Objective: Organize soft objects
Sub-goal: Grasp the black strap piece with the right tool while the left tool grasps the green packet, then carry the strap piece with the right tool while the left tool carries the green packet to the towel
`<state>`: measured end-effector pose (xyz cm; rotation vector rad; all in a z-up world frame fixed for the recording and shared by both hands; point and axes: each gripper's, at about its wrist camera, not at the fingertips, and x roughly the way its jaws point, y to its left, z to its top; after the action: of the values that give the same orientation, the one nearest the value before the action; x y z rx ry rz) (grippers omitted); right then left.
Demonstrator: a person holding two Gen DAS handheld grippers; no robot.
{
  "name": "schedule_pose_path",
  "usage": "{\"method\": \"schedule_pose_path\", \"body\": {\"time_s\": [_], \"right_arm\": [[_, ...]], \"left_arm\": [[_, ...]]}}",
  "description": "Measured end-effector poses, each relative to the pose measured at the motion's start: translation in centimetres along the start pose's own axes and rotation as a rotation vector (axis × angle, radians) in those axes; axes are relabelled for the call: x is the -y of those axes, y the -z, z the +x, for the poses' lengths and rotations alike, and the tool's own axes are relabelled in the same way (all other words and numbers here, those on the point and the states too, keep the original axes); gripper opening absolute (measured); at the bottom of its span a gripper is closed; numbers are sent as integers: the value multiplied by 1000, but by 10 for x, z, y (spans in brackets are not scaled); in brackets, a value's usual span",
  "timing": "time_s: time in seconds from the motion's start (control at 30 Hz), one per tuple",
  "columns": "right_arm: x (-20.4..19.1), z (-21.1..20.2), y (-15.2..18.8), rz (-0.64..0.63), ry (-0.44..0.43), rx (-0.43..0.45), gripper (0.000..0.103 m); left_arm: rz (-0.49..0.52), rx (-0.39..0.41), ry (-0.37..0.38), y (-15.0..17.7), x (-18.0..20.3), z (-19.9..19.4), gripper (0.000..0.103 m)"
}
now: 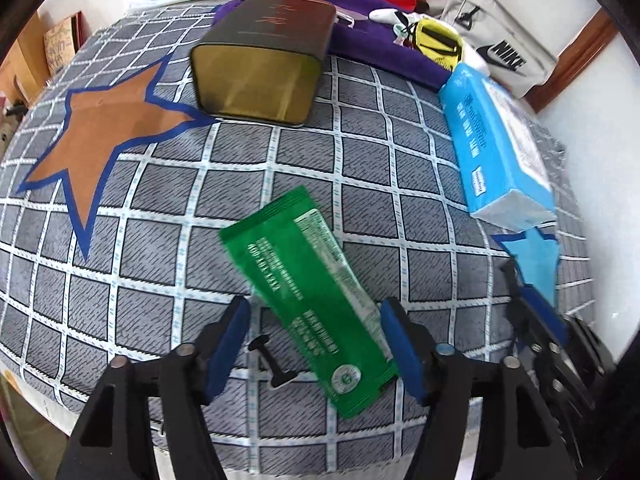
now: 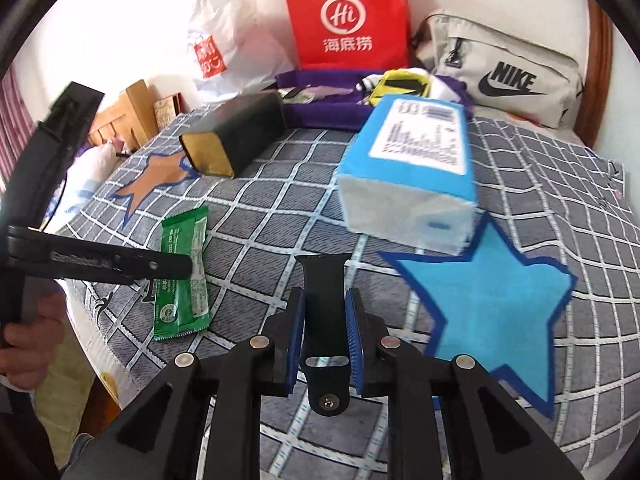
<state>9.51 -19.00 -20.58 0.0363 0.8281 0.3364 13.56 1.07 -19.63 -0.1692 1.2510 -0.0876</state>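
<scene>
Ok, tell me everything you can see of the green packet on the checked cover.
The green packet is a flat, glossy foil-like sachet with crimped ends, white print along one face and a round white logo near one end. It lies flat and slanted on the grey checked cover, between the brown star patch and the blue tissue pack, touching neither. The left gripper straddles its near end, pads apart and not pressing on it. It looks sealed and undamaged.

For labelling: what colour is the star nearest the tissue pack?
Light blue star, dark-blue edged; right wrist view.
</scene>
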Motion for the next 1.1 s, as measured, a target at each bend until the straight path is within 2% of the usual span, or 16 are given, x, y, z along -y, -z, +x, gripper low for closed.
{"method": "schedule_pose_path", "body": {"time_s": [0.13,0.23,0.27,0.33,0.37,0.43,0.53,0.7,1.1], "right_arm": [[10,-7,2,24,8,9,20],[17,-12,4,44,4,14,20],[19,-13,5,47,1,16,20],[21,-17,5,48,4,26,20],[23,-19,5,49,6,28,20],[25,-22,5,57,3,39,20],[28,-27,3,67,-2,50,20],[28,-38,-3,66,-6,66,20],[30,-57,-19,61,1,90,20]], "left_arm": [[12,25,-91,-2,20,6,69],[41,45,-121,-1,32,10,69],[48,52,-144,0,35,10,67],[65,65,-172,1,41,10,55],[71,66,-176,2,43,9,52],[75,61,-170,2,44,7,42],[62,42,-146,2,41,4,36],[21,23,-95,0,34,-4,34],[-4,110,-53,-14,31,-47,34]]}}
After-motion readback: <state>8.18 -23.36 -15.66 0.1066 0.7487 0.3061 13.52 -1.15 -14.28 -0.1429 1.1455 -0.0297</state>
